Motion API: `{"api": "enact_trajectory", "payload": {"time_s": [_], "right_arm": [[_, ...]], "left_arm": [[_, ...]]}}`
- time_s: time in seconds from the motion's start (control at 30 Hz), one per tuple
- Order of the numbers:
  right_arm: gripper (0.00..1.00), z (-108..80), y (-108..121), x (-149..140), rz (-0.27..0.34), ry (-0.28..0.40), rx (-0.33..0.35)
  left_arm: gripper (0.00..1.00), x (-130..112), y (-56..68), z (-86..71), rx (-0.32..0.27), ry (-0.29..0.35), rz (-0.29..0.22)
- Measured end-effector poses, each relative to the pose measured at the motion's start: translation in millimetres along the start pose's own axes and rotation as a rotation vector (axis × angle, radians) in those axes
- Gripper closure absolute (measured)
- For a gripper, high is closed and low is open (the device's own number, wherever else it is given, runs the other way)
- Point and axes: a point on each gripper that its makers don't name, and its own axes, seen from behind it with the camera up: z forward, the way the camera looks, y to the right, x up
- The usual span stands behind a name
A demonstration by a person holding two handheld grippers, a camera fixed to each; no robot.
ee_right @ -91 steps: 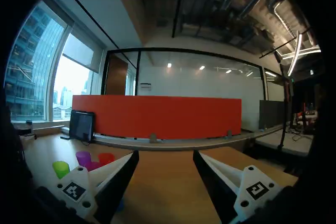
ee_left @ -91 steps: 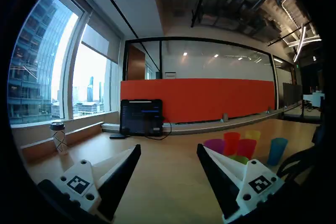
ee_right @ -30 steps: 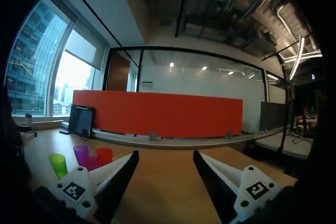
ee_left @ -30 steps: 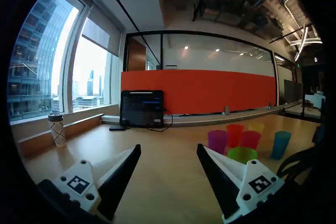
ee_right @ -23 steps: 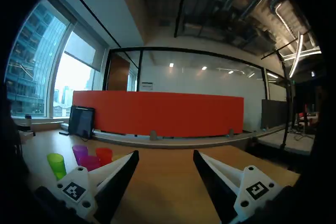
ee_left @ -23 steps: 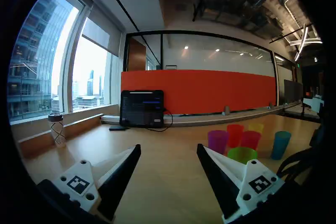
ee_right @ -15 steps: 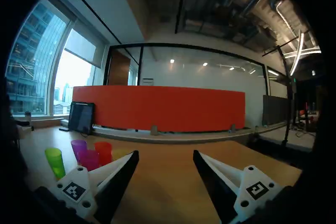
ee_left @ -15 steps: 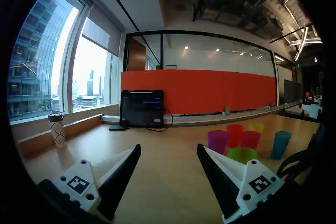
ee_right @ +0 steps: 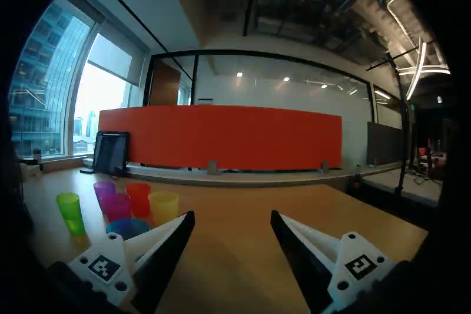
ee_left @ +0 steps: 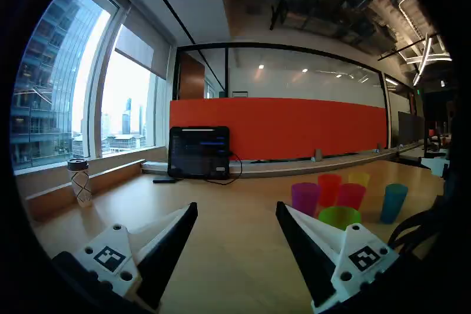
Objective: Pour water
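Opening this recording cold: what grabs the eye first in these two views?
The long orange partition across the back of the room dominates both views. Next comes the cluster of coloured cups on the wooden table, to the right of the left gripper and to the left of the right gripper. Both grippers are open and hold nothing.
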Motion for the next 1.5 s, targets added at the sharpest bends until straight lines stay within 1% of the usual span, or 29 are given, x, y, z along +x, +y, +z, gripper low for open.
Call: {"api": "enact_trajectory", "payload": {"time_s": [0.2, 0.4, 0.8, 1.5], "right_arm": [[0.00, 0.0, 3.2, 0.6, 0.011, -0.001, -0.002], [0.00, -2.1, 8.3, 1.1, 0.039, 0.011, -0.002], [0.00, -3.9, 7.6, 2.2, 0.038, 0.009, 0.010], [0.00, -2.7, 11.1, 2.2, 0.038, 0.006, 0.005]], "left_arm": [[0.01, 0.2, -0.2, 0.0, 0.000, 0.000, 0.000], [0.01, 0.0, -0.7, 0.2, 0.000, 0.000, 0.000], [0.01, 0.2, -0.5, 0.5, 0.000, 0.000, 0.000], [0.01, 0.0, 0.0, -0.5, 0.000, 0.000, 0.000]]}}
